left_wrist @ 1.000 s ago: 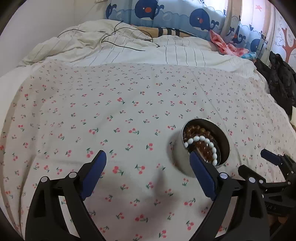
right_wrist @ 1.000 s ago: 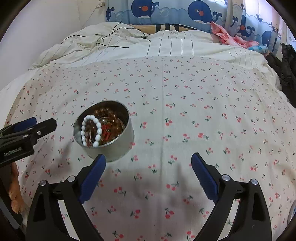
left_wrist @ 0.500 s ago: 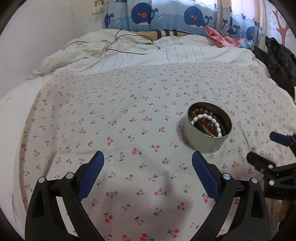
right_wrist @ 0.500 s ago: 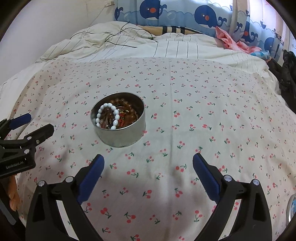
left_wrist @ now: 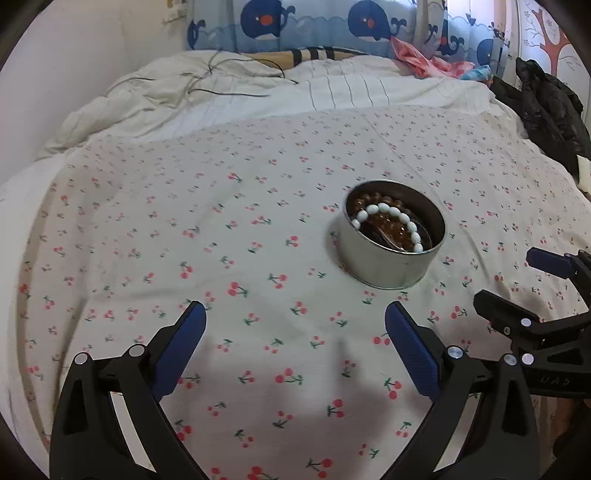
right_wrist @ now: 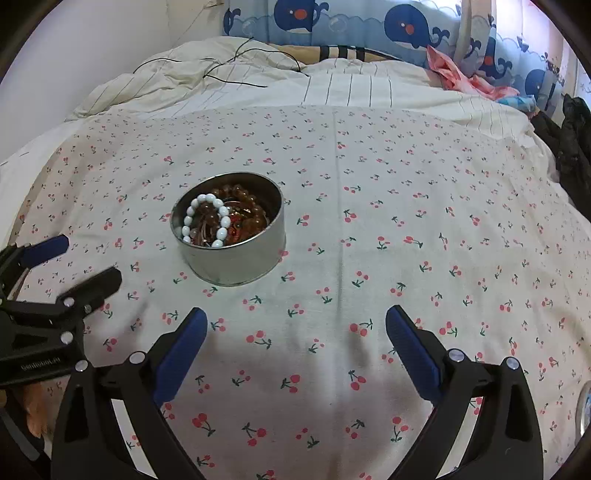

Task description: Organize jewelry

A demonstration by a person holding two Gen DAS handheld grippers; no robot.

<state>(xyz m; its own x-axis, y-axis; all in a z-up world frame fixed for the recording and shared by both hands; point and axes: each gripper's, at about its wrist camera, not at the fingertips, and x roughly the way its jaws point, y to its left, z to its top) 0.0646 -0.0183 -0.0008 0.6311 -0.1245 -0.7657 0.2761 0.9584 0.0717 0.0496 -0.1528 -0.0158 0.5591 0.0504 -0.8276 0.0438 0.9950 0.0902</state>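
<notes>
- bedsheet: off-white, scattered with small red cherries on green stems;
- tin: plain silver metal;
- bracelet: white beads;
- other beads: amber-brown;
- curtain: pale blue, dark blue whales;
- gripper pads: blue on black arms

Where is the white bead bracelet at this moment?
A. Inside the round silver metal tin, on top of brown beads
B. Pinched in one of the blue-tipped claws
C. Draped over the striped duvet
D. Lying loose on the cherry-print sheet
A: the white bead bracelet lies inside the round silver metal tin, resting on brown beads; both claws stand open and empty.
</notes>
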